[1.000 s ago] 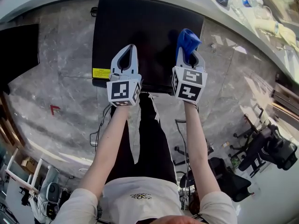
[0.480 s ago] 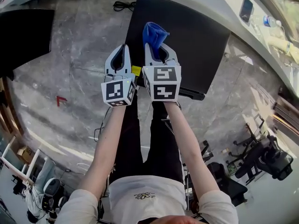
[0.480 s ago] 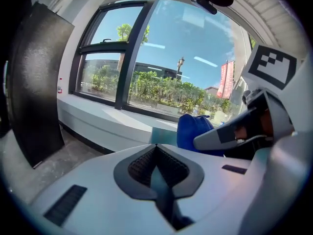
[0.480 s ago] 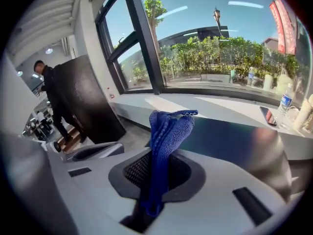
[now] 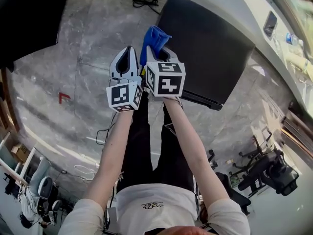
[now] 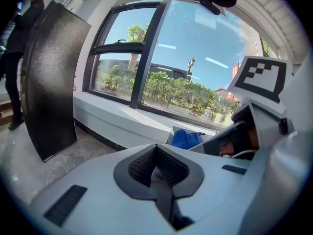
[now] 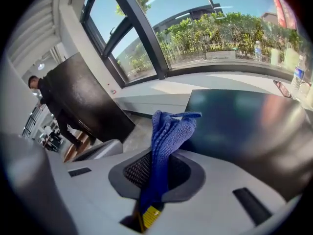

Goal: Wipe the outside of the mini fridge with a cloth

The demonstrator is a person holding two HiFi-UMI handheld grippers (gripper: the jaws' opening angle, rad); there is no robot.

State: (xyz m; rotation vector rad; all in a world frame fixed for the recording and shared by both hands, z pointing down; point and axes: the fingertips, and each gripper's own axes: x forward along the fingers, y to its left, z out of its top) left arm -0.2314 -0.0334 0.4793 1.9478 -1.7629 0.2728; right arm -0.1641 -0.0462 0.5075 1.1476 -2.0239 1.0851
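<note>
Cloth (image 7: 168,131): blue knit, pinched at its lower end by the right gripper (image 7: 154,168), jaws clamped on it. The free end stands bunched above the tips, and a yellow tag (image 7: 149,214) is seen low in the jaw slot. It is judged soft, light and limp, so it will fold rather than push. A wad pressed flat would wipe better than the loose tip. The hold looks secure, but more fabric left past the jaws would give more contact area.

Mini fridge (image 5: 208,45): black box standing on the floor (image 5: 83,43), ahead and to the right of both grippers. In the head view the cloth (image 5: 154,37) is seen at the fridge's near left edge. Contact cannot be confirmed. In the right gripper view the fridge top (image 7: 244,121) lies just beyond the cloth. The shell is judged rigid, smooth and heavy enough to stay put under light wiping pressure. No grasp on it is needed.

Left gripper (image 6: 156,151): jaws shut together, nothing held. It is carried just beside the right gripper (image 5: 159,53) in the head view, left gripper (image 5: 128,58) slightly lower left.

Surroundings: a second tall black cabinet (image 6: 49,77) is seen further left, a cable (image 5: 145,3) on the floor behind the fridge, and a window ledge (image 7: 220,82) beyond.
</note>
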